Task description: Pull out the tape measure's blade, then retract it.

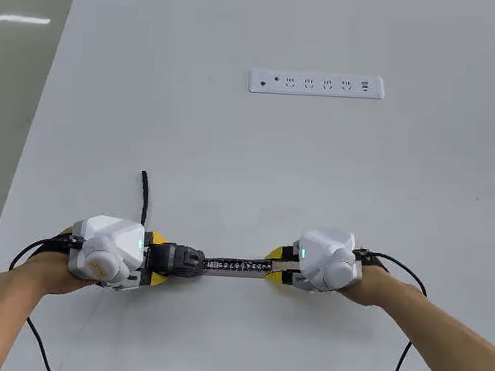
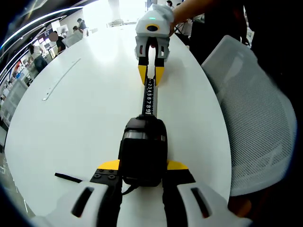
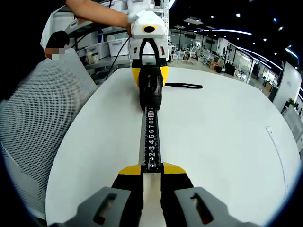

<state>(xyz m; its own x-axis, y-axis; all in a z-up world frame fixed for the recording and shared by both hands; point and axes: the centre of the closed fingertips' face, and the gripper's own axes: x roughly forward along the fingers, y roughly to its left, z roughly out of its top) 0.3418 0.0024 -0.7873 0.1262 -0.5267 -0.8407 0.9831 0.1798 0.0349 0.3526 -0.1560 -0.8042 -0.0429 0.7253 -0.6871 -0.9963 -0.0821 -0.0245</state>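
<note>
Black tape measure (image 1: 177, 260), its numbered blade (image 1: 237, 265) partly pulled out

White, yellow-tipped tongs (image 1: 156, 258) (image 1: 275, 266), black cables (image 1: 391, 259)

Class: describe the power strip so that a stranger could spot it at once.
Start at the white table. Towards its far side lies the power strip, alone. It is a long, flat white bar with a row of sockets, unlike the black tape measure.
</note>
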